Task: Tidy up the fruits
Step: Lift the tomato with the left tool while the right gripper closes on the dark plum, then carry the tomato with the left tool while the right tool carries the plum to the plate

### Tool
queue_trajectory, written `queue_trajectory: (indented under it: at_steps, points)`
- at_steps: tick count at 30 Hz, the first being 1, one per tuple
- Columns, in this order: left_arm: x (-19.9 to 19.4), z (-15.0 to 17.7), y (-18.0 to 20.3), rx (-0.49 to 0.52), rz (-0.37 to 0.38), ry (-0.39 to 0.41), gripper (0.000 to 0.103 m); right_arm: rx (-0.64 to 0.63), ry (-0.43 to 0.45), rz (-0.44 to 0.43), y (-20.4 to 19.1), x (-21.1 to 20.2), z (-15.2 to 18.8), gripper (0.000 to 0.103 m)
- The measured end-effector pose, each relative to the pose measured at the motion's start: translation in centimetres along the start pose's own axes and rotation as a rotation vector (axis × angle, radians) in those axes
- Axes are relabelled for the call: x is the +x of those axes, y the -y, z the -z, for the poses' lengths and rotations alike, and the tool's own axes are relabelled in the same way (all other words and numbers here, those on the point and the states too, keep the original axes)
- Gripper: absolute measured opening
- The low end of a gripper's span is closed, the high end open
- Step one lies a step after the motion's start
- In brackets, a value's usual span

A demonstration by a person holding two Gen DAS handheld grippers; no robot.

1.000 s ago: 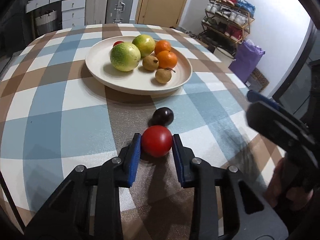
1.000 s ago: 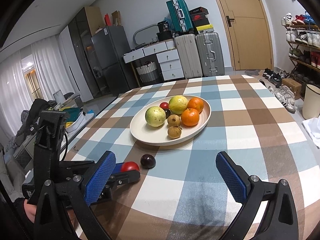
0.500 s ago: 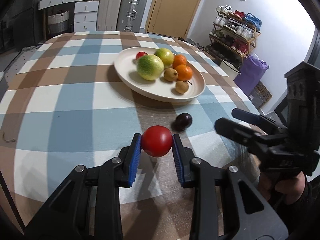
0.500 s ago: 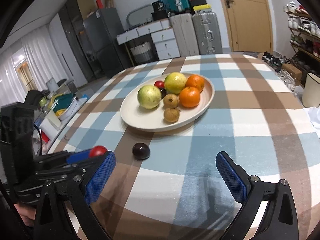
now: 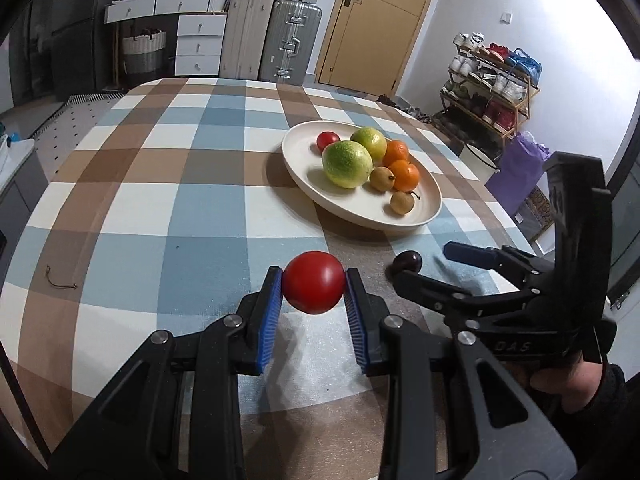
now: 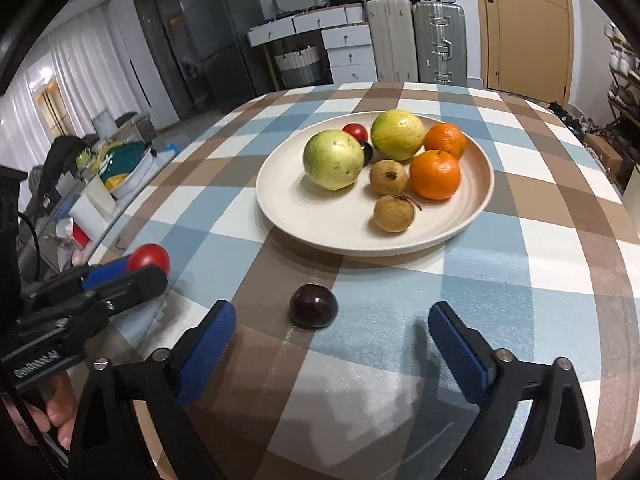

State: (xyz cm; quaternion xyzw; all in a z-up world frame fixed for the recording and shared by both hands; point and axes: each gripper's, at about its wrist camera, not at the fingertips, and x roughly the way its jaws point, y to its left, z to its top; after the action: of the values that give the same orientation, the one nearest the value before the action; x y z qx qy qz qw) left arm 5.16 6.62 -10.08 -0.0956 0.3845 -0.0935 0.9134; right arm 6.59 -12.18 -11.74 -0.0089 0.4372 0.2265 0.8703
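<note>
Left wrist view: a checked tablecloth (image 5: 160, 208), suitcases (image 5: 272, 40) and a shoe rack (image 5: 492, 84) behind. The left gripper (image 5: 313, 284) clamps a red tomato (image 5: 313, 282), clear of the cloth.

Right wrist view: the right gripper (image 6: 332, 332), jaws closing, flanks without touching a dark plum (image 6: 313, 305) before the fruit plate (image 6: 280, 200).

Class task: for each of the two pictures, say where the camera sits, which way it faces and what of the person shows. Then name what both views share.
Left wrist: on the left gripper, looking along its fingers over the held red fruit to the plate; a hand shows at right.
Right wrist: on the right gripper, facing the dark plum, jaws closing without touching it; a hand shows at left.
Shared: plate, plum, red fruit, checked tablecloth.
</note>
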Motion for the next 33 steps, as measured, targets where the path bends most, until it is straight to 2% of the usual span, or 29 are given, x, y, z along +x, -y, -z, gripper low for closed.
queue_trajectory:
  at_steps: [5, 9, 10, 12, 13, 25, 29, 33]
  points:
    - [-0.4, 0.1, -0.5, 0.005, -0.014, 0.020, 0.028, 0.003, -0.027, 0.005, -0.3, 0.8, -0.2, 0.076]
    - [-0.4, 0.0, -0.8, -0.006, -0.010, 0.022, 0.028, -0.018, -0.030, -0.022, -0.8, 1.0, -0.4, 0.050]
    - [-0.4, 0.0, -0.9, -0.007, -0.009, 0.022, 0.028, -0.022, -0.031, -0.019, -0.9, 1.1, -0.4, 0.048]
    - [-0.4, 0.0, -1.0, -0.009, -0.007, 0.023, 0.028, -0.026, -0.033, -0.028, -1.0, 1.1, -0.3, 0.031]
    - [-0.4, 0.0, -1.0, -0.010, -0.006, 0.023, 0.028, -0.023, -0.033, -0.031, -1.0, 1.0, -0.3, 0.027]
    - [-0.6, -0.4, -0.3, 0.006, 0.018, 0.014, 0.028, 0.030, 0.031, -0.080, 0.2, -0.9, 0.0, 0.026]
    - [-0.3, -1.3, -0.2, -0.025, 0.058, -0.005, 0.028, 0.056, 0.081, -0.124, 0.9, -2.2, -0.3, 0.026]
    - [0.4, -2.5, 0.8, -0.010, 0.069, -0.012, 0.028, 0.088, 0.139, -0.174, 1.8, -3.5, -0.8, 0.026]
